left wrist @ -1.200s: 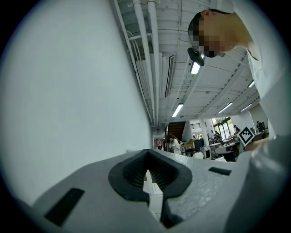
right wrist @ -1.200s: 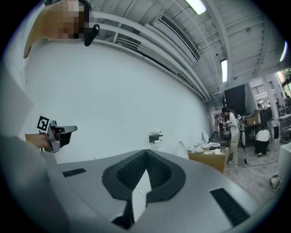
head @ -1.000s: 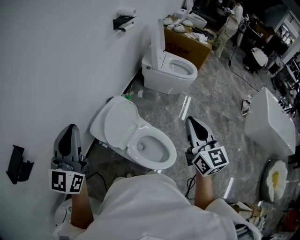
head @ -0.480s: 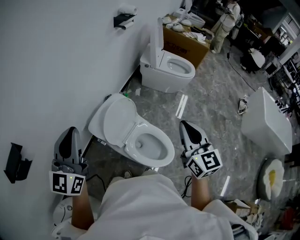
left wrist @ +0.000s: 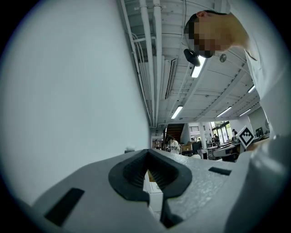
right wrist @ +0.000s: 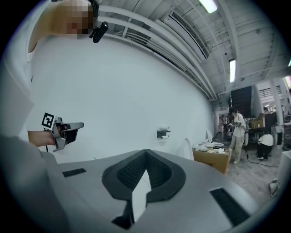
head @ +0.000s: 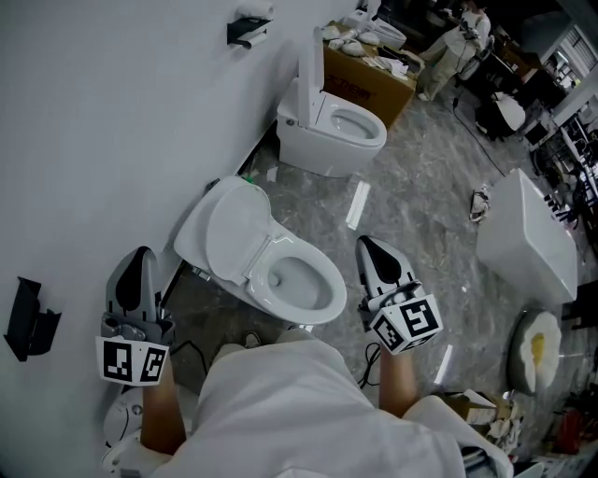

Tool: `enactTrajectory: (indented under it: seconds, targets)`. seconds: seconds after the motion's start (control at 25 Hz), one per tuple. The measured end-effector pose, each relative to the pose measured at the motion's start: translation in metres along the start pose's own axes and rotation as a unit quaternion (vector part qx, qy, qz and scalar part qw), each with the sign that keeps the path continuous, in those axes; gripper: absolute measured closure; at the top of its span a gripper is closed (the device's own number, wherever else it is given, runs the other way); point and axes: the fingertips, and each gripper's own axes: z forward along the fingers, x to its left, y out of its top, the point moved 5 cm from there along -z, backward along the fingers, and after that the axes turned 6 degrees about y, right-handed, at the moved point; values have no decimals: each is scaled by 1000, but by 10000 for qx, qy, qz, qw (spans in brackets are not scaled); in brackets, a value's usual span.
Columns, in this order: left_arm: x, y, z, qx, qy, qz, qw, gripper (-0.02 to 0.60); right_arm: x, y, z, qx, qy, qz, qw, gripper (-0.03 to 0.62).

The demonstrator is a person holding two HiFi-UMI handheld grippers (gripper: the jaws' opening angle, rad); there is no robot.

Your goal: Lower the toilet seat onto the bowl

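The nearest white toilet stands against the wall in the head view, its bowl uncovered. Its seat and lid are raised and lean back as one white oval. My left gripper hovers to the left of the toilet near the wall, shut and empty. My right gripper floats just right of the bowl's rim, also shut with nothing in it. Neither touches the toilet. The left gripper view shows closed jaws against the wall and ceiling. In the right gripper view the left gripper is seen across from it.
A second toilet with its lid up stands farther along the wall, next to a cardboard box. A white cabinet sits at the right. A paper holder and a black bracket hang on the wall. People stand in the far background.
The head camera has shifted slightly, so the toilet sits a little higher and more to the left. The right gripper has edged a little nearer the bowl. Both grippers stayed shut.
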Motion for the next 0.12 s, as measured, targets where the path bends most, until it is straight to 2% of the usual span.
enactTrajectory:
  seconds: [0.12]
  targets:
    - [2, -1, -2, -22, -30, 7, 10000, 575, 5, -2, 1, 5, -8, -1, 10000, 597]
